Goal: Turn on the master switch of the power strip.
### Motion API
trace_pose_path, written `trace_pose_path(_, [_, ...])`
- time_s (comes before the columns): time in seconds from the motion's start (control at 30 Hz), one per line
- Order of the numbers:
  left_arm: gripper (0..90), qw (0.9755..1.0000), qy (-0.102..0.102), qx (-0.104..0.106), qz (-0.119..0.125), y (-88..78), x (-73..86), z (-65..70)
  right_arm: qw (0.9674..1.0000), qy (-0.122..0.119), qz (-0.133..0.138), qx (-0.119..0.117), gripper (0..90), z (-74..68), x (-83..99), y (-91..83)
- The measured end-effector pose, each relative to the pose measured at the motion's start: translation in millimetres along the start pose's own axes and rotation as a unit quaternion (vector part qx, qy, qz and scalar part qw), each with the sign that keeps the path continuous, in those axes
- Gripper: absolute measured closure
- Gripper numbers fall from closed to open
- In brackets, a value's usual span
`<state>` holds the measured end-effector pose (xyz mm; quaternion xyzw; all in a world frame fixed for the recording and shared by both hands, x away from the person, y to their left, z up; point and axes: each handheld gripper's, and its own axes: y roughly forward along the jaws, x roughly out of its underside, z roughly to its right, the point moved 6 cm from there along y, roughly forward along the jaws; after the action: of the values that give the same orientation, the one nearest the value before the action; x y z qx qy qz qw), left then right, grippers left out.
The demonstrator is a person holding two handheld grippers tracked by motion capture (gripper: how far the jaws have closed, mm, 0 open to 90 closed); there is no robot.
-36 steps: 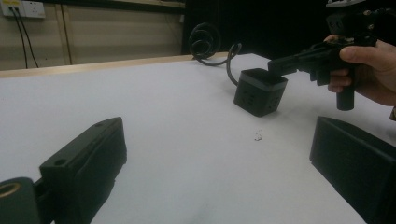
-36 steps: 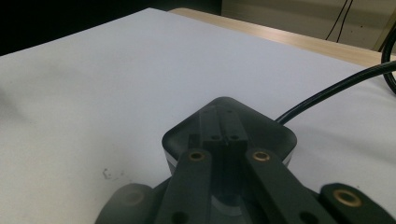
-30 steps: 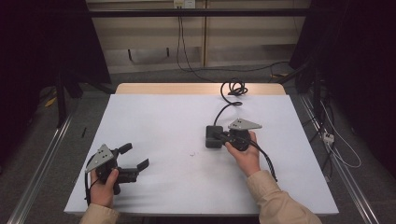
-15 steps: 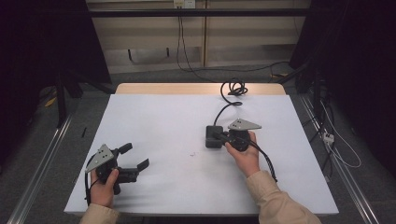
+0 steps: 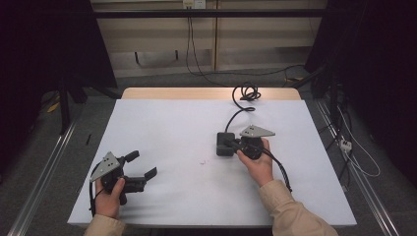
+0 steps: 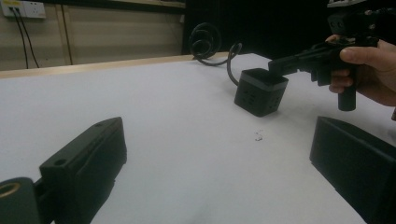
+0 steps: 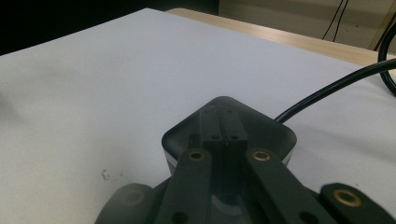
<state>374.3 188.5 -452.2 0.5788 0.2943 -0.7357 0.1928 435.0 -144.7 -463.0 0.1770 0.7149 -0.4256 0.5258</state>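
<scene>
Your left claw (image 5: 140, 165) rests near the front left corner of the white worktop (image 5: 172, 128), jaws spread wide and holding nothing. Your right claw (image 5: 231, 144) has its jaws closed together, tips just above the small black cube-shaped box (image 5: 224, 144) right of centre, whose black cable (image 5: 238, 107) curls to the far edge.
</scene>
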Motion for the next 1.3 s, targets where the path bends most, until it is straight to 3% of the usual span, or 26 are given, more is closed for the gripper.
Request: trace_pose_path(1.3, [3.4,1.0,0.001,0.001,-0.002,0.7,0.4,0.5,1.0,-0.004,-0.005,0.005,90.0,-1.2,0.8,0.6])
